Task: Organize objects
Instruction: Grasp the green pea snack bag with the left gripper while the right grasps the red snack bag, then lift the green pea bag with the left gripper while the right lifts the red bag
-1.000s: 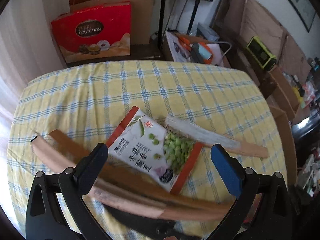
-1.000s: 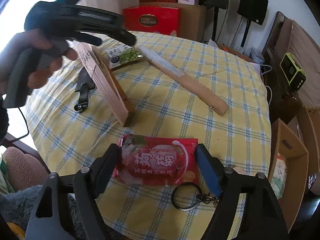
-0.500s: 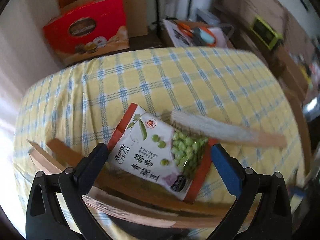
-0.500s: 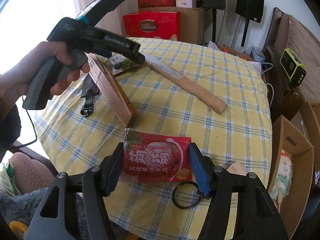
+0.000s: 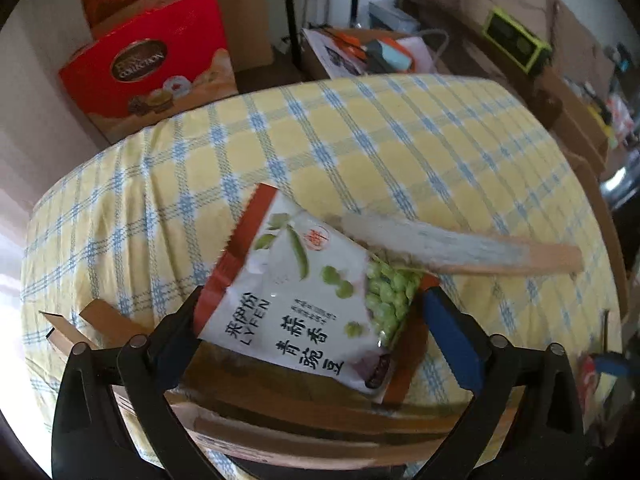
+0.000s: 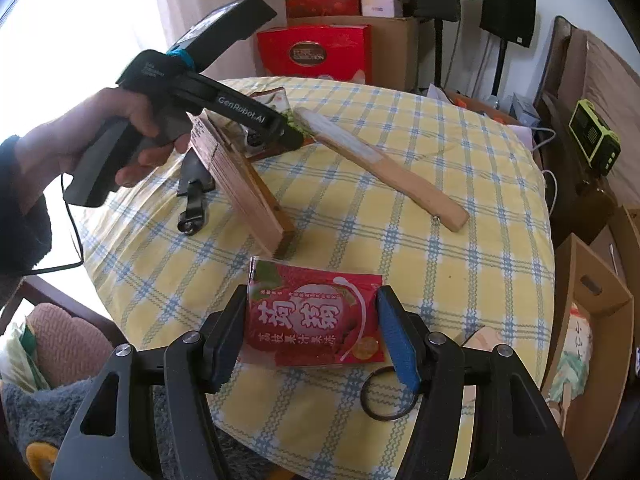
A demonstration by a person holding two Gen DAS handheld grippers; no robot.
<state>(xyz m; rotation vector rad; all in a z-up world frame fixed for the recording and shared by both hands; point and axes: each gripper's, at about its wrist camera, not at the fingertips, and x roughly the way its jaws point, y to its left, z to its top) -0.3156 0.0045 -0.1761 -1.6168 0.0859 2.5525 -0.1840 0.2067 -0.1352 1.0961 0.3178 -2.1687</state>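
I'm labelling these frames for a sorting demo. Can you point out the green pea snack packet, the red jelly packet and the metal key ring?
White-and-red green pea snack packet (image 5: 304, 304): left wrist view, printed front.
Red jelly packet (image 6: 316, 320): right wrist view, front centre.
Round metal key ring (image 6: 370, 408): right wrist view, lower-left rim.

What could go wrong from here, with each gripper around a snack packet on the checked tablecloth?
1. The left gripper is closing on the green pea packet, which leans on a folded wooden fan; the squeeze may tip the packet or nudge the fan.
2. The right gripper brackets the red packet near the table edge; a slippery flat pouch could buckle and slip off.
3. The key ring beside the right fingers could get snagged.
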